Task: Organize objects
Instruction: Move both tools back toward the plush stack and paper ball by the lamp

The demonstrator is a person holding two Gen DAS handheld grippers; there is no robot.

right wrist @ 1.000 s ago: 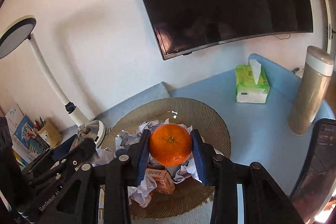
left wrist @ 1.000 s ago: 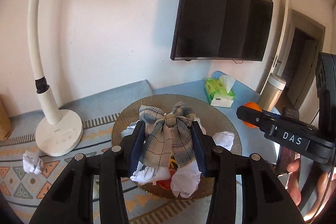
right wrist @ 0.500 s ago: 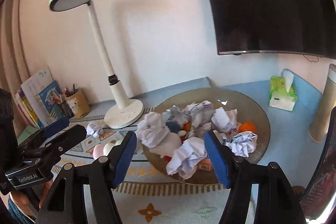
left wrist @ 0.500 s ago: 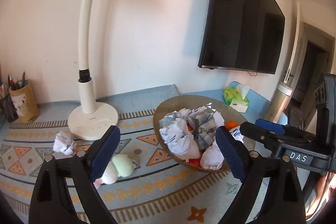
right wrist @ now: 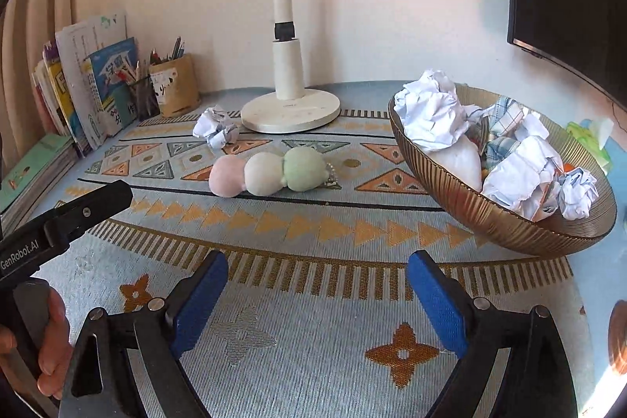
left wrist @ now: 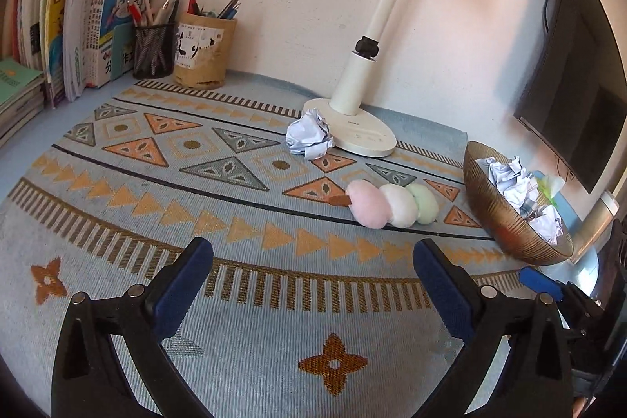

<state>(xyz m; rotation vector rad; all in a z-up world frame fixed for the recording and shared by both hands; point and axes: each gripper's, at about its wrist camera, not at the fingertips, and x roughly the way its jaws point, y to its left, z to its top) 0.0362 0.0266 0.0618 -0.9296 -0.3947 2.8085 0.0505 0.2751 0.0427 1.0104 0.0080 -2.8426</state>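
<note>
both grippers are over the near edge of the patterned mat (left wrist: 243, 206) with nothing between their pads. the left gripper (left wrist: 313, 285) is widening the last bit and the right gripper (right wrist: 317, 294) is opening too; neither one holds or touches anything.

items left to tidy: a plush skewer (right wrist: 270, 169) of three soft rounded balls, pink, cream and green, with a small bead chain at the green end, lying across the middle of the mat; and a crumpled paper ball (left wrist: 309, 138) at the far edge, touching the lamp base (left wrist: 362, 130). the ribbed bronze bowl (right wrist: 470, 210) sits at the mat's right edge, heaped with paper wads and a checked cloth.

judgement on the step in hand: reaching for a loose item. the plush is nearest and lies between the grippers and the lamp. it should compress easily, so closing across one ball (the middle one seems safest) would keep it from pivoting; the brown stick end looks too thin for a sure grip. the paper is light and springy, and a firm squeeze should hold it. the bowl is piled high, so set items gently on top or something may roll out.
</note>
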